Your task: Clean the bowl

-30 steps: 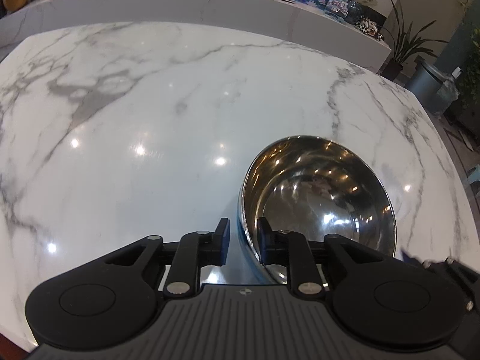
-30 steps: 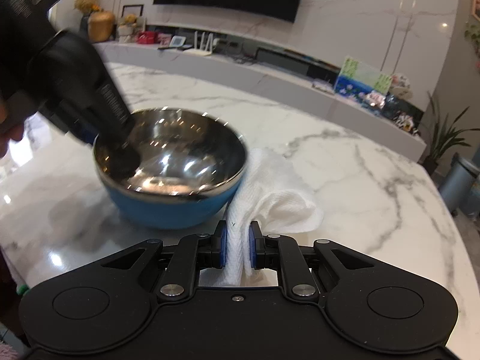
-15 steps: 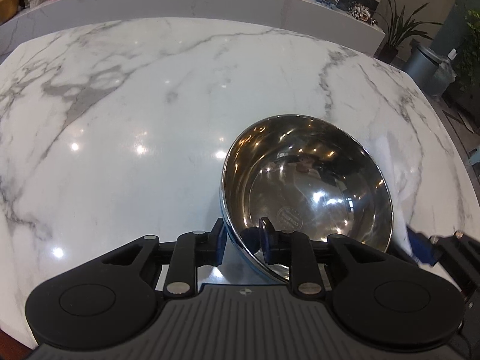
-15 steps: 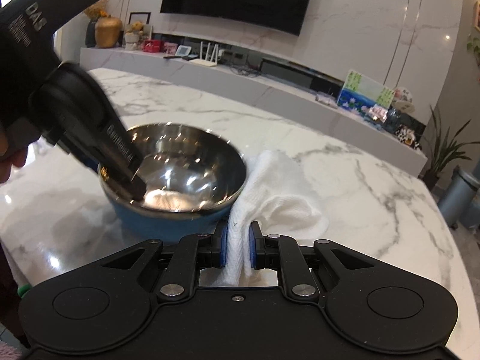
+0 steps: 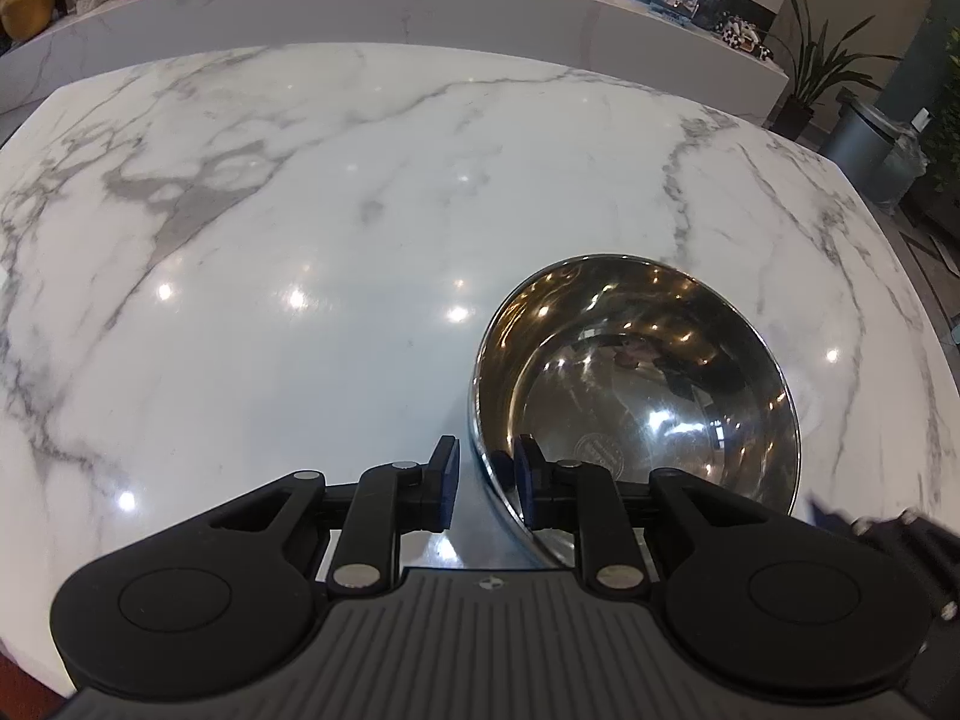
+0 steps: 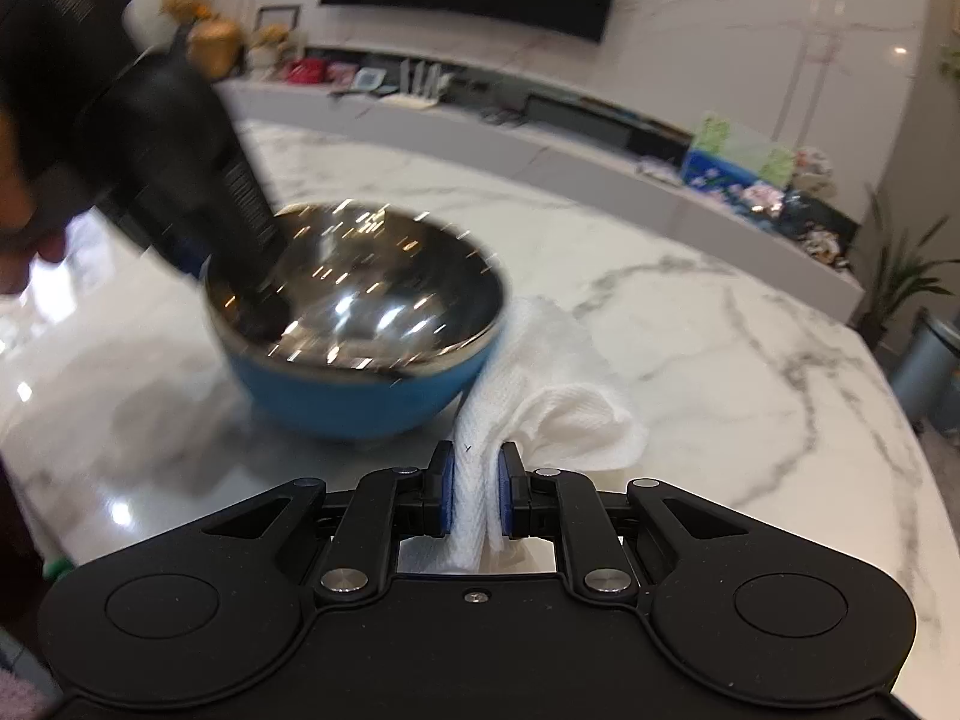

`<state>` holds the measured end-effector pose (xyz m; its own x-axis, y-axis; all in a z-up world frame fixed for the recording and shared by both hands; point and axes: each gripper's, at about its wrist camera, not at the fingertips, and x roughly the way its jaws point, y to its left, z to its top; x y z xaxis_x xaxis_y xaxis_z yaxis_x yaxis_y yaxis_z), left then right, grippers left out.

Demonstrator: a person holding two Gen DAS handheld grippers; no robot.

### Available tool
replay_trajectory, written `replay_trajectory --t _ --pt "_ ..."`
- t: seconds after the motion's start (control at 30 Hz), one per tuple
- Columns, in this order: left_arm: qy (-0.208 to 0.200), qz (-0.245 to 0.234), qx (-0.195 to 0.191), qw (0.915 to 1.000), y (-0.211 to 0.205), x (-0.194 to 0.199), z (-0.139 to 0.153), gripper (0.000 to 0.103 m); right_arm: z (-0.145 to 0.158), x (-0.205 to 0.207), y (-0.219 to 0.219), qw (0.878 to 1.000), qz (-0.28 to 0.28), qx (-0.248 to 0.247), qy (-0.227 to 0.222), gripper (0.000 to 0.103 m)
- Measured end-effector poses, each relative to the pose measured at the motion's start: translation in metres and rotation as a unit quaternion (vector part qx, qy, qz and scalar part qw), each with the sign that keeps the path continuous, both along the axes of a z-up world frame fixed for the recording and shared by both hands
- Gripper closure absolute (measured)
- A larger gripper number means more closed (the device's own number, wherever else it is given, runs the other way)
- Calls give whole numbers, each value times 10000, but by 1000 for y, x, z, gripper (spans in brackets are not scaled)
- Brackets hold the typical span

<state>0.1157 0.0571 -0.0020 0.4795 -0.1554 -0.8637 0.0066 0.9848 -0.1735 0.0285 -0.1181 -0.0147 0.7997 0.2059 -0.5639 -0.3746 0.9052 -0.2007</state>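
A steel bowl (image 5: 636, 384) with a blue outside (image 6: 360, 384) stands on the white marble table (image 5: 300, 210). My left gripper (image 5: 485, 483) straddles the bowl's near rim, one finger inside and one outside, with a visible gap at the outer finger, so whether it clamps the rim is unclear. In the right wrist view the left gripper's black body (image 6: 198, 180) reaches into the bowl from the left. My right gripper (image 6: 474, 492) is shut on a white cloth (image 6: 540, 384) that lies on the table against the bowl's right side.
A long marble ledge (image 6: 540, 150) with boxes and ornaments runs behind the table. A grey bin (image 5: 870, 144) and a potted plant (image 5: 810, 78) stand past the far right corner. The table's right edge (image 6: 900, 420) is close to the cloth.
The bowl has tilted and shifted with the left gripper on its rim. The right wrist view has swung and blurred, and the cloth stays in the right gripper beside the bowl.
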Motion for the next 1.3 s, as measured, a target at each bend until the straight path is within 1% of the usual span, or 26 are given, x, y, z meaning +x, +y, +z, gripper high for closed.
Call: replay_trajectory --t 0.03,0.07,0.13,0.2,0.27,0.33,0.4,0.6,0.73,0.87,0.97,1.07,1.1,1.3 --pt "28 29 -67 10000 1 -1 0 75 2 -1 -1 10000 -18 36 -62 91" --pt "46 35 -109 9999 1 -2 0 75 4 -1 -3 9999 -27 72 -115 91" --pt "72 35 -160 9998 1 -3 1 74 5 -2 -3 9998 -6 111 -153 91" --pt "81 -12 -125 9999 -1 -3 1 74 5 -4 -1 9998 82 122 -153 91" --pt "90 -59 -90 9999 -3 -4 0 76 4 -6 2 9998 155 85 -133 91" --pt "93 -109 -36 9999 -5 -4 0 82 3 -3 4 9998 178 80 -93 91" --pt "81 -152 41 9998 -7 -4 -1 83 4 -1 4 9998 190 81 -62 91" --pt "26 -205 179 9996 -8 0 -2 84 -5 0 9 9992 331 13 237 91" --pt "14 -187 211 9996 -8 2 -1 85 -8 -1 13 9987 400 -37 302 91" --pt "14 -145 156 9998 -7 0 -1 85 -6 2 9 9994 252 -9 234 91" --pt "45 -73 62 9999 -5 -1 -1 83 -1 4 2 9999 90 97 26 91" --pt "102 -46 -26 9999 -4 -1 -1 81 3 4 0 9997 114 165 -102 91" --pt "113 -48 -37 9999 -5 -1 -1 80 4 4 1 9997 135 170 -115 91" --pt "117 -129 79 9998 -8 -1 -3 80 2 5 4 9996 253 139 -5 91"
